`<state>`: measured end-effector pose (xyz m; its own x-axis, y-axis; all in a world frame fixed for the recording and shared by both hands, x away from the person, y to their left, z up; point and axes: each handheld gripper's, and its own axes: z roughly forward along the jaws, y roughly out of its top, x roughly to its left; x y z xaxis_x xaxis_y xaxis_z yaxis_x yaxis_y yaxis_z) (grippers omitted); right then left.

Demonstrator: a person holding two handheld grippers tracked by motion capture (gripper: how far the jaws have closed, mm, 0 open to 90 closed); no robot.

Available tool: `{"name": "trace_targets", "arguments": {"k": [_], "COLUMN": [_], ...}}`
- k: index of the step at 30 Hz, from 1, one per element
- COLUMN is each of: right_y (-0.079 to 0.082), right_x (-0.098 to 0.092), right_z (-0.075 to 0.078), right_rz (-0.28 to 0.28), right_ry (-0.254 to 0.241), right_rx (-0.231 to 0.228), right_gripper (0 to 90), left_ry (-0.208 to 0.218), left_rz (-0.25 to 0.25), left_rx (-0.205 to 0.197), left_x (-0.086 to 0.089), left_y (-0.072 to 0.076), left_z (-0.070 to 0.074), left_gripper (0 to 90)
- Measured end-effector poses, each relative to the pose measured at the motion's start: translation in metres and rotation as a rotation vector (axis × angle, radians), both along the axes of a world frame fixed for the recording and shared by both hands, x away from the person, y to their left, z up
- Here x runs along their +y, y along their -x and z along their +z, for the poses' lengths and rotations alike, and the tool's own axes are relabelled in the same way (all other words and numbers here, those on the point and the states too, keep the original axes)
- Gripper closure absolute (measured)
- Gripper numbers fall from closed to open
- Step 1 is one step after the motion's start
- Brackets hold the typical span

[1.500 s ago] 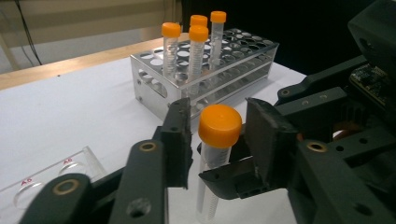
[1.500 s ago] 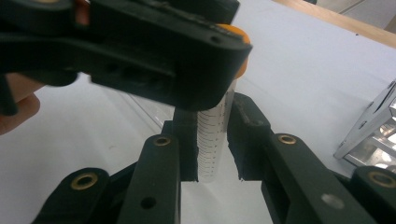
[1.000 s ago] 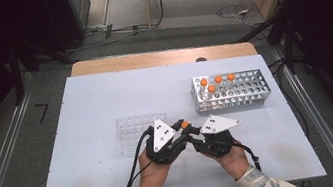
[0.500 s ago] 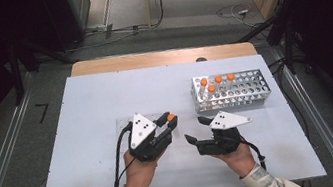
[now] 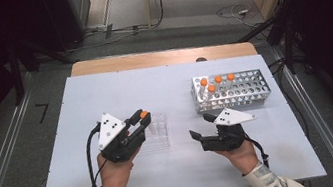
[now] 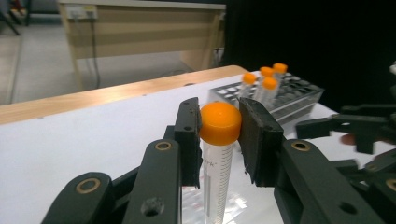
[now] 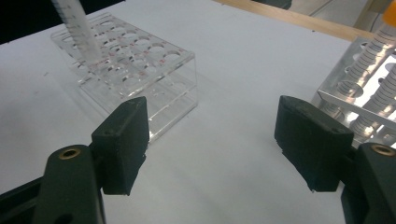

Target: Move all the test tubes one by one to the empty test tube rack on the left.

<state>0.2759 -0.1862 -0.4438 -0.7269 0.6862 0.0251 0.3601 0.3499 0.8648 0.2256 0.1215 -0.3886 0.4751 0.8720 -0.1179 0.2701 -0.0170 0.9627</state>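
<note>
Nearest, at the counter's (image 5: 182, 172) front edge: two forearms in pale patterned sleeves, each hand carrying a black two-jaw gripper.

Right gripper (image 5: 197, 134), near right of centre: jaws released and standing wide apart, having just been opening, nothing between them; in the right gripper view only bare counter lies between the pads (image 7: 123, 140).

Left gripper (image 5: 144, 119), near left of centre: clenched on a clear graduated tube (image 6: 217, 175) with an orange cap (image 6: 220, 122). In the left gripper view the pads press on the cap from both sides and the tube hangs upright below them.

Clear plastic rack (image 5: 156, 131), just beyond the left gripper: empty wells in rows. In the right gripper view the held tube's lower end (image 7: 79, 32) hangs over the rack's far left part; whether it has entered a well cannot be told.

Metal rack (image 5: 238, 93), farther off on the right: perforated top, holding four orange-capped tubes (image 5: 218, 81) grouped at its left end.

Beyond the counter: a wooden edge strip (image 5: 159, 58), then grey floor with trailing cables (image 5: 232, 11).
</note>
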Motion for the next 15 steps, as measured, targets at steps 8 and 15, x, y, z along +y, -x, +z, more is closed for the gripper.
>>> {"name": "trace_targets", "arguments": {"k": [8,15], "right_y": [-0.003,-0.004], "right_x": [-0.007,-0.009], "right_z": [0.001,0.001], "right_rz": [-0.019,-0.027], "right_ry": [-0.005,-0.003], "right_rx": [-0.001,0.002], "right_gripper": [25.3,25.4], "left_ry": [-0.025,-0.051], "left_rz": [0.100,0.140], "left_rx": [0.005,0.020], "left_x": [0.032,0.046], "left_y": [0.003,0.007], "left_z": [-0.002,-0.007], "left_gripper": [70.1,70.2]}}
